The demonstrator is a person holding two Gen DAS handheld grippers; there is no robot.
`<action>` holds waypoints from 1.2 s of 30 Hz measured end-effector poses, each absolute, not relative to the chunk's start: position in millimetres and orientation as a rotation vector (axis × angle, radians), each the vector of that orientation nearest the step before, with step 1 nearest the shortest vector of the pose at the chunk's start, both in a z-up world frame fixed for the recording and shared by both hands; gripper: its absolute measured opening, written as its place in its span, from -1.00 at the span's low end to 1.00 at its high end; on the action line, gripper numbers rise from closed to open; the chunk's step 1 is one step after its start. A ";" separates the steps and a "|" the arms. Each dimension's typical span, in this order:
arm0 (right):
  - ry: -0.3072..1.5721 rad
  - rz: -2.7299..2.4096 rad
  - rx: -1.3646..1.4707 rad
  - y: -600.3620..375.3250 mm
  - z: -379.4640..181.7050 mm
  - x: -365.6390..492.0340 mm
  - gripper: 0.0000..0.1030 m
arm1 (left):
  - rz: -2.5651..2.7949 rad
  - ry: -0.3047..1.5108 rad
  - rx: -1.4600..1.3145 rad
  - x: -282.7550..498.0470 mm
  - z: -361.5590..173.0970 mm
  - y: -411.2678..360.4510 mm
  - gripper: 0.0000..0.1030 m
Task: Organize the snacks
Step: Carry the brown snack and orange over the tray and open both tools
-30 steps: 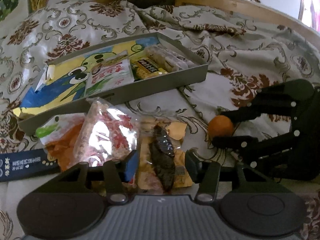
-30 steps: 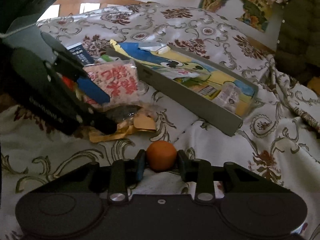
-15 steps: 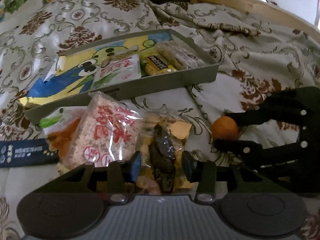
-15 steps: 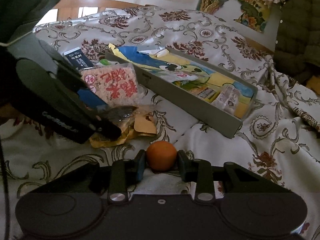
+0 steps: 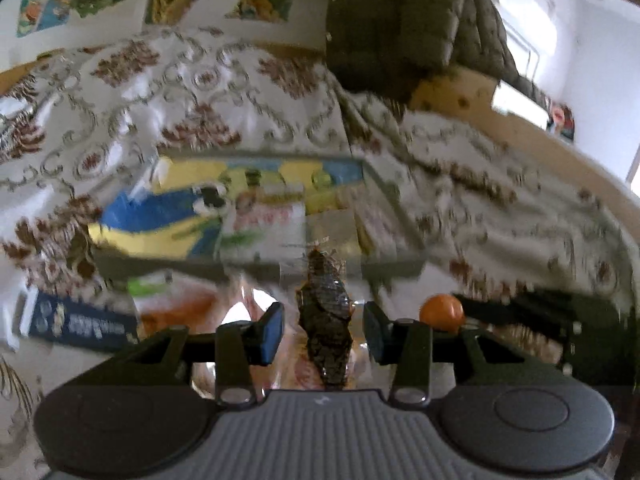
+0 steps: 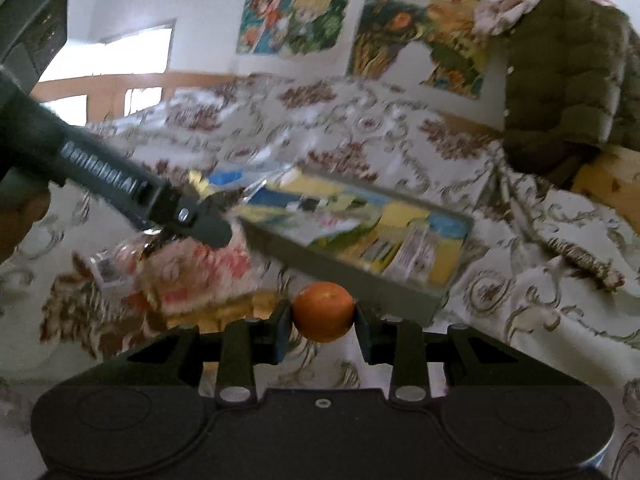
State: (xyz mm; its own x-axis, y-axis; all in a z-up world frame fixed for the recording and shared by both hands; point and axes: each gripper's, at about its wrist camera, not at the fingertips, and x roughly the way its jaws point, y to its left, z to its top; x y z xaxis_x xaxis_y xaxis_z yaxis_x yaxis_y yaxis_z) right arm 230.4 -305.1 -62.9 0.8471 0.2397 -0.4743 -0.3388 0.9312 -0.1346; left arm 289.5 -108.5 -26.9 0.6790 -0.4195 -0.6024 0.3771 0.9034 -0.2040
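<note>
My left gripper (image 5: 323, 332) is shut on a clear packet with a dark dried snack (image 5: 325, 312) and holds it above the bedspread. In the right wrist view the left gripper (image 6: 208, 230) hangs at the left, with the clear wrapper trailing from its tips. A small orange fruit (image 6: 323, 310) sits pinched between the pads of my right gripper (image 6: 322, 330), which is shut on it. The same orange (image 5: 442, 314) shows at the right of the left wrist view. Beyond both lies the grey tray (image 5: 160, 266) (image 6: 340, 276), lined with a cartoon picture and holding several snack packets.
On the floral bedspread in front of the tray lie a red-and-white cracker packet (image 6: 200, 272), an orange-and-green packet (image 5: 172, 296) and a dark blue box (image 5: 80, 320). A green quilted jacket (image 6: 568, 80) rests on the wooden bed frame (image 5: 452, 92). Posters hang on the wall.
Both grippers have risen and tilted upward. The left one pinched the dark snack packet and lifted it off the bedspread. The right one still holds the orange.
</note>
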 end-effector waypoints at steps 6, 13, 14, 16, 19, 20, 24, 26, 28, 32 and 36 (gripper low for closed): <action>0.407 0.243 -0.121 -311.1 -53.6 260.1 -0.30 | -0.420 0.629 -0.117 334.8 -7.3 -104.4 -0.09; 0.352 0.186 -0.061 -315.3 -53.7 318.9 -0.30 | -0.391 0.593 -0.200 398.0 -18.8 -97.9 -0.08; 0.346 0.179 -0.049 -315.6 -55.2 326.6 -0.30 | -0.387 0.593 -0.204 405.5 -22.5 -98.6 -0.08; 0.334 0.176 -0.007 -315.6 -57.8 342.1 -0.30 | -0.381 0.595 -0.208 421.9 -30.5 -100.4 -0.08; 0.325 0.177 -0.003 -310.8 -64.5 357.2 -0.30 | -0.368 0.603 -0.208 440.2 -42.4 -103.4 -0.09; 0.329 0.182 -0.002 -309.3 -67.2 360.1 -0.30 | -0.363 0.612 -0.206 446.7 -46.2 -104.8 -0.09; 0.364 0.190 0.005 -305.7 -80.1 370.1 -0.30 | -0.360 0.639 -0.215 469.1 -56.2 -105.0 -0.08; 0.384 0.190 -0.007 -302.0 -85.2 372.1 -0.30 | -0.374 0.662 -0.216 476.1 -61.2 -103.9 -0.08; 0.401 0.192 -0.020 -298.7 -89.2 373.7 -0.30 | -0.375 0.679 -0.200 480.4 -66.8 -105.0 -0.08; 0.439 0.189 -0.029 -294.9 -94.8 375.9 -0.30 | -0.361 0.710 -0.176 486.5 -74.9 -108.4 -0.08; 0.455 0.186 -0.028 -294.7 -97.2 377.5 -0.30 | -0.341 0.726 -0.164 488.2 -78.9 -111.3 -0.08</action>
State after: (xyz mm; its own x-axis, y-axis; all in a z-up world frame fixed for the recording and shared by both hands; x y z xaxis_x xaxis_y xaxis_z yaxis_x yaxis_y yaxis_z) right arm 377.5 -294.7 -97.2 0.8818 0.1719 -0.4392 -0.1844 0.9828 0.0145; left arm 488.2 -111.3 -78.9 0.6961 -0.3607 -0.6208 0.2479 0.9322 -0.2637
